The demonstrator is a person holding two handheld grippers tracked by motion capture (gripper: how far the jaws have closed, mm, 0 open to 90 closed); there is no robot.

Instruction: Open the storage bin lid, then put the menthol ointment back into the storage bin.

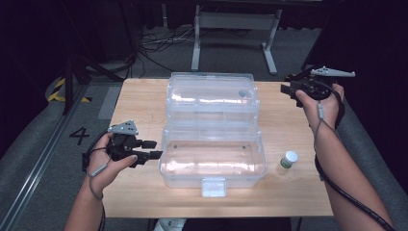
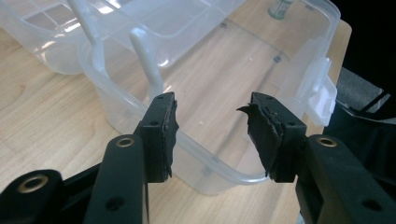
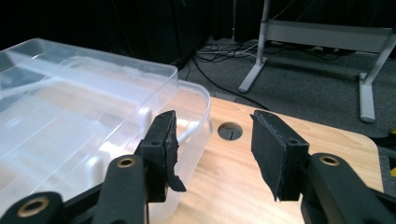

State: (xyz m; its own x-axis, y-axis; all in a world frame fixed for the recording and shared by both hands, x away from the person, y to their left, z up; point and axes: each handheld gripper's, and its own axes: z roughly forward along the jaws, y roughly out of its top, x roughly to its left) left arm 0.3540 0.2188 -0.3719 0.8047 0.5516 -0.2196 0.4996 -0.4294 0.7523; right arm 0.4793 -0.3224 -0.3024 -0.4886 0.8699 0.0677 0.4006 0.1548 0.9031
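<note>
Two grippers, both empty, jaws wide. Left gripper level at near-left wall of clear plastic box — open at table centre, lid thrown back flat behind. Likely light, thin-walled, slick, flexing under pinch; best taken at rim or white front latch. Small white-capped bottle just right of box. Right gripper raised at far-right table corner — clear of lid.

Left gripper low, fingers apart, right gripper raised, fingers apart
</note>
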